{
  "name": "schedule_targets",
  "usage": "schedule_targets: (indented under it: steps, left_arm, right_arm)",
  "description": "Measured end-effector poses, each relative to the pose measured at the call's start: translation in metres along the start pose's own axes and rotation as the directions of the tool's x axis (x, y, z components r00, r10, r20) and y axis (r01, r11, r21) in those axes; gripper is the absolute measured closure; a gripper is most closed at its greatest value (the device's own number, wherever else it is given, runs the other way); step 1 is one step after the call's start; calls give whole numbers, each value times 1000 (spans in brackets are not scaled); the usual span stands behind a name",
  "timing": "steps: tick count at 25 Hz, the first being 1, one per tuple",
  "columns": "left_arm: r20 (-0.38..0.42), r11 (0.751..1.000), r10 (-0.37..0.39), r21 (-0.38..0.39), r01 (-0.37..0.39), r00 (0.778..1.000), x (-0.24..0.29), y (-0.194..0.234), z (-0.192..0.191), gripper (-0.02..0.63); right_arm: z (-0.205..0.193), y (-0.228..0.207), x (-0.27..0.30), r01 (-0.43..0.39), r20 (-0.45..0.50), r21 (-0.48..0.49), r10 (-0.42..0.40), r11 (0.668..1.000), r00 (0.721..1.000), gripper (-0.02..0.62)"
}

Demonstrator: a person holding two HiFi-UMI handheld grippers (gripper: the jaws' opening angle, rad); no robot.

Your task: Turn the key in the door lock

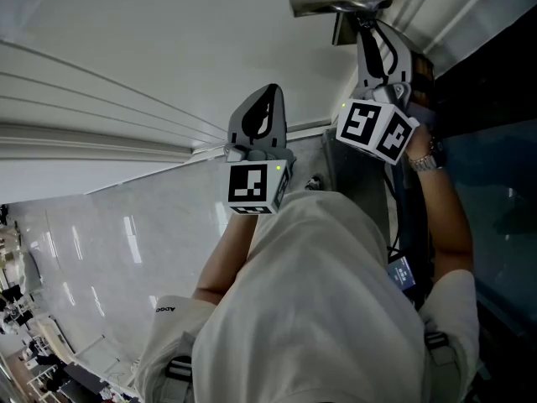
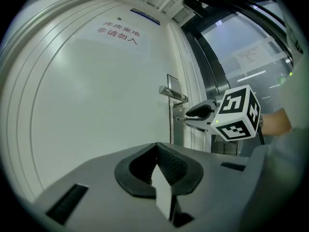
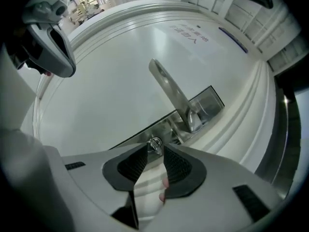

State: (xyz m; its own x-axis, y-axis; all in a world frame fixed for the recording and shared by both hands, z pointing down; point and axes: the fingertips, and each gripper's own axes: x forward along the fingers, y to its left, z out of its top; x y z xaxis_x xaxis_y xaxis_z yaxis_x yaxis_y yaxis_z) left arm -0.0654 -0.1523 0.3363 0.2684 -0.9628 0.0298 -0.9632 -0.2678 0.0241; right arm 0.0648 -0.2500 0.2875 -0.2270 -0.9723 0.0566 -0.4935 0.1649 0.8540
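White panelled door [image 1: 168,40] fills most of the scene, seen from above by a person standing close to it. A brushed metal lever handle [image 3: 169,88] juts out from a long metal lock plate [image 3: 205,103] near the door's edge. Just beside the handle's base on that plate, a small silver key [image 3: 154,143] sits in the keyhole.

The right hand-held gripper [image 3: 155,150] points straight at the lock. Its ribbed black tips are set close on either side of the key's head and appear to pinch it. It is held level with the keyhole, probably so that a roll of the wrist would turn the key about its own axis.

The left hand-held gripper [image 2: 157,151] has its jaws pressed together on nothing. It hangs in front of bare door, well apart from the lock, likely kept there so it does not crowd the working side.

Judging by the tilt of the handle in the right gripper view, that wrist is rolled, which suggests the turning step is under way
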Motion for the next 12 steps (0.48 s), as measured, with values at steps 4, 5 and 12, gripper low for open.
schedule_targets:
  steps: [4, 5, 12]
  left_arm:
    - [0, 1000, 0, 0, 0, 1000, 2, 0, -1, 600]
    - [0, 1000, 0, 1, 0, 1000, 2, 0, 0, 600]
    - [-5, 1000, 4, -4, -4, 1000, 4, 2, -2, 600]
  right_arm:
    - [5, -1, 3, 37, 15, -110, -35, 993, 999, 525]
    - [6, 0, 3, 43, 16, -134, -41, 990, 999, 548]
    - [5, 3, 7, 35, -2, -143, -36, 989, 999, 580]
